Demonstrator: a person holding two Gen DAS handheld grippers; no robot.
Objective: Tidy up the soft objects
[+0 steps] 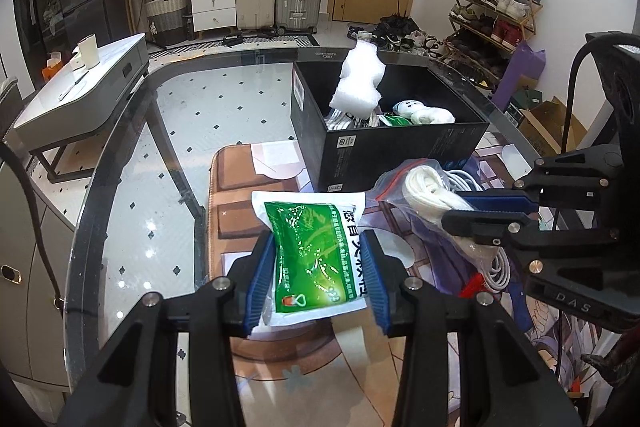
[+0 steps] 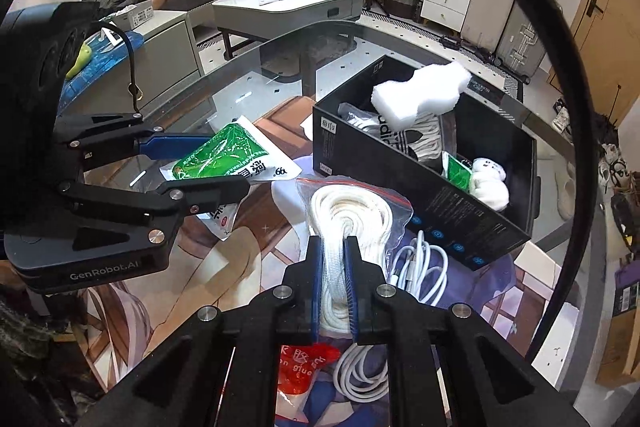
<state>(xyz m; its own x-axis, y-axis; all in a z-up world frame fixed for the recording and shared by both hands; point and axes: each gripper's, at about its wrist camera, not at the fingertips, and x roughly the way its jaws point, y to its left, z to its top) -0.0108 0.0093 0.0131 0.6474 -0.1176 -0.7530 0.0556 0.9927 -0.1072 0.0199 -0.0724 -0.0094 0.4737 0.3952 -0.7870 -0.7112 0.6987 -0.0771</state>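
My left gripper (image 1: 318,247) is shut on a green and white pouch (image 1: 316,255), holding it just above the printed mat; from the right wrist view the same gripper (image 2: 224,163) and pouch (image 2: 224,155) appear at the left. My right gripper (image 2: 334,251) is shut on a clear zip bag of white rope (image 2: 348,215), pinching the coil between its blue pads. In the left wrist view that gripper (image 1: 460,207) and bag (image 1: 428,191) sit at the right. Behind stands an open black box (image 1: 400,151) (image 2: 460,211) holding white foam (image 1: 360,79) (image 2: 420,95), clothing and a plush.
A white charging cable (image 2: 416,275) and a red glue packet (image 2: 296,367) lie on the printed mat (image 2: 208,291) under the rope bag. The mat covers a round glass table (image 1: 132,195). Beyond are a white low table (image 2: 288,3), suitcases and a shoe rack (image 1: 496,7).
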